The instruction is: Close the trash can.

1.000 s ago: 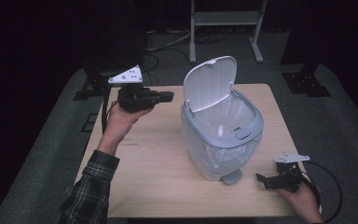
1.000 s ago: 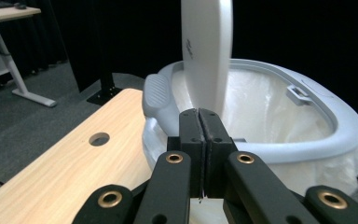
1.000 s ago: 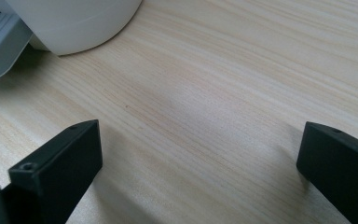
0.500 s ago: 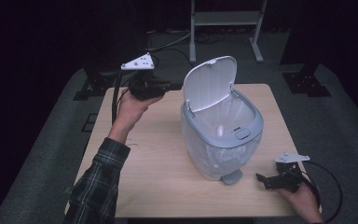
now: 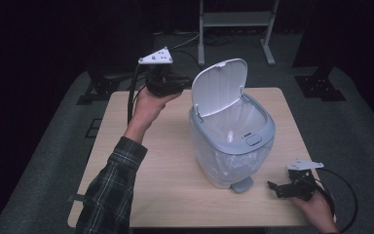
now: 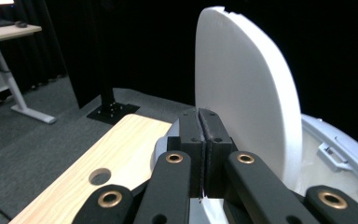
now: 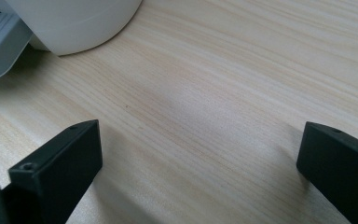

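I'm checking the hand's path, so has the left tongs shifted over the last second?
Yes. In the high view the left tongs has moved away from the person and toward the bin's raised lid, now shut behind it.

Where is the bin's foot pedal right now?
In the high view, the grey foot pedal sticks out at the base of the bin on the person's side, just left of the right claw resting on the table.
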Demonstrator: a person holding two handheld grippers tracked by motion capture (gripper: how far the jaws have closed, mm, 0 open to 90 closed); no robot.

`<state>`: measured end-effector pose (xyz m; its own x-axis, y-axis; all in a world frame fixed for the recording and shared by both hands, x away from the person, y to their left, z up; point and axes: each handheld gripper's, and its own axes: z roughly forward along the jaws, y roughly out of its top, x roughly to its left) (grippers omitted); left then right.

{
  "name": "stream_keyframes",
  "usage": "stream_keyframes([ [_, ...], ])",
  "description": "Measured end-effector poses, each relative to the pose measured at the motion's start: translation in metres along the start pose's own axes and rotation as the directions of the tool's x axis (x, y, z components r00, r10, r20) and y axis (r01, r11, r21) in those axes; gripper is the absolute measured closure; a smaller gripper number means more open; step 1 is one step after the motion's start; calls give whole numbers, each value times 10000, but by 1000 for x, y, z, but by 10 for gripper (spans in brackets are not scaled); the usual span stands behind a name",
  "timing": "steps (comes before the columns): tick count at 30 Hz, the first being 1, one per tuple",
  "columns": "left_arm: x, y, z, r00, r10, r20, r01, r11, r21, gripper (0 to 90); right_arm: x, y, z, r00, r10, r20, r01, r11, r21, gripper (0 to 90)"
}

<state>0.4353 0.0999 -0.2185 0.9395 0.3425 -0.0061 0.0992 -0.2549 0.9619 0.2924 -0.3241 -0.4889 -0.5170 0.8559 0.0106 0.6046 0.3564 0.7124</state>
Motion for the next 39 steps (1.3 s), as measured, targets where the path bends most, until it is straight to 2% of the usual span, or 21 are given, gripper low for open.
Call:
stream_keyframes([
  [4, -3, 3, 2, 9998, 4, 201, -1, 9999, -148, 893, 0, 0, 0, 10000, -1, 0, 1, 10000, -1, 0],
  [12, -8, 5, 4, 9991, -4, 416, 8, 9999, -106, 893, 0, 0, 0, 10000, -7, 1, 7, 10000, 0, 0],
  [18, -15, 7, 6, 9972, 72, 746, -69, 10000, -52, 892, 0, 0, 0, 10000, -2, 1, 2, 10000, 0, 0],
  [21, -20, 8, 9, 9946, 137, 1029, -141, 9999, 28, 887, 0, 0, 0, 10000, -4, 3, 4, 10000, 0, 0],
  [28, -33, 11, 15, 9898, 355, 1382, -374, 9992, 109, 885, 0, 0, 0, 10000, -24, 4, 24, 10000, -7, 0],
  [39, -51, 9, 28, 9775, 527, 2042, -611, 9975, 354, 885, 0, 0, 0, 10000, -6, 6, 6, 10000, -2, 0],
])
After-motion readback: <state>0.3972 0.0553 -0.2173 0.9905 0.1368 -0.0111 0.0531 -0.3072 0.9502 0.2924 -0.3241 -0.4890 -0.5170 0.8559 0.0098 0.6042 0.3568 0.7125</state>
